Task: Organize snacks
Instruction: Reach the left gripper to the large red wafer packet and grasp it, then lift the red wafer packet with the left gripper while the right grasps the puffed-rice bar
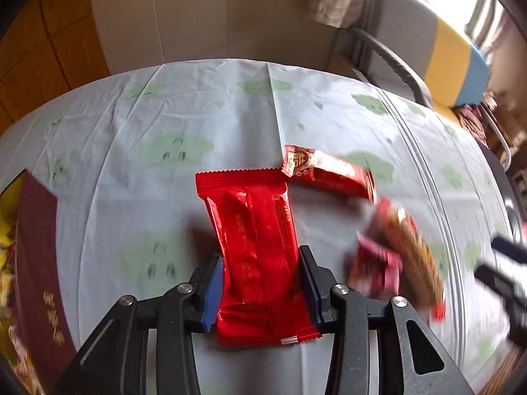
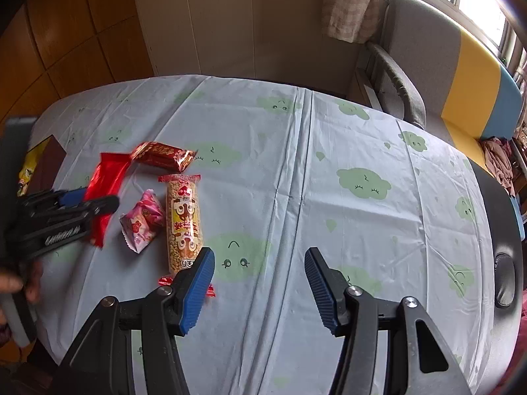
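Left wrist view: left gripper (image 1: 260, 283) clamps the red snack packet (image 1: 255, 240) lengthwise above the tablecloth (image 1: 164, 105). Right wrist view: right gripper (image 2: 259, 265) hovers level, fingers wide apart, beside the grain bar (image 2: 184, 222)

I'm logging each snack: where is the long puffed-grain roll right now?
The puffed-grain roll lies on the tablecloth, left of the open right gripper in the right wrist view, beside the pink packet.

Cloud-print tablecloth (image 2: 329, 171), striped chair (image 2: 444, 75), hanging cloth (image 2: 349, 3).
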### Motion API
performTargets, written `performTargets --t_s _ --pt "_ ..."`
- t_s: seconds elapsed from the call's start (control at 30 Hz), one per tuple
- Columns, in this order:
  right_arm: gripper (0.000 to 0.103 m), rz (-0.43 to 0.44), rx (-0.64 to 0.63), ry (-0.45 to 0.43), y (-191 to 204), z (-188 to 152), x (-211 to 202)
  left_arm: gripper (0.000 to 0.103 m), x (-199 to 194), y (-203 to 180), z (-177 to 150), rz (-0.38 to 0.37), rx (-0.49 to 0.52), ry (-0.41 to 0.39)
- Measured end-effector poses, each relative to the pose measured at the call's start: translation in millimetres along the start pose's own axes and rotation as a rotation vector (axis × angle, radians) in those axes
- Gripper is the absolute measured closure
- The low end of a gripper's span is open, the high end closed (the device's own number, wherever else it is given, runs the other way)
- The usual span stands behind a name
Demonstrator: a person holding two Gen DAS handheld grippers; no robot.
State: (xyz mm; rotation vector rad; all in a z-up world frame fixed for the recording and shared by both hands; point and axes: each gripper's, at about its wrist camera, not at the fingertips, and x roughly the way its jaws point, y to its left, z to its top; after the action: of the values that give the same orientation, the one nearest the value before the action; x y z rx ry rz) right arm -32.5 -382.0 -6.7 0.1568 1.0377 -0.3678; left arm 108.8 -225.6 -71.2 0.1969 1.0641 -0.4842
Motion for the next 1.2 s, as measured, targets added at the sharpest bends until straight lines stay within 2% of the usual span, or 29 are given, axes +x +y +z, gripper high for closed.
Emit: performTargets --t_s 0.4,0.5,0.97,1.2 --pt "0.045 -0.016 -0.011 0.036 1.3 -2.9 10.7 0.06 -42.0 -5.9 -80.8 -0.002 0.119 -0.075" --pt "0.045 0.008 0.006 0.026 0.8 -2.1 8.9 0.06 -48.1 -11.5 -93.4 -0.006 0.15 -0.096" --pt "0.045 0.065 0.032 0.003 5.9 -0.5 8.1 0.058 -48.8 -17.5 -107.8 0.008 0.19 -0.148" --pt "0.045 0.102 0.012 0.023 20.7 1.8 12.9 0.058 -47.1 -11.4 -109.2 -0.033 0.171 -0.156"
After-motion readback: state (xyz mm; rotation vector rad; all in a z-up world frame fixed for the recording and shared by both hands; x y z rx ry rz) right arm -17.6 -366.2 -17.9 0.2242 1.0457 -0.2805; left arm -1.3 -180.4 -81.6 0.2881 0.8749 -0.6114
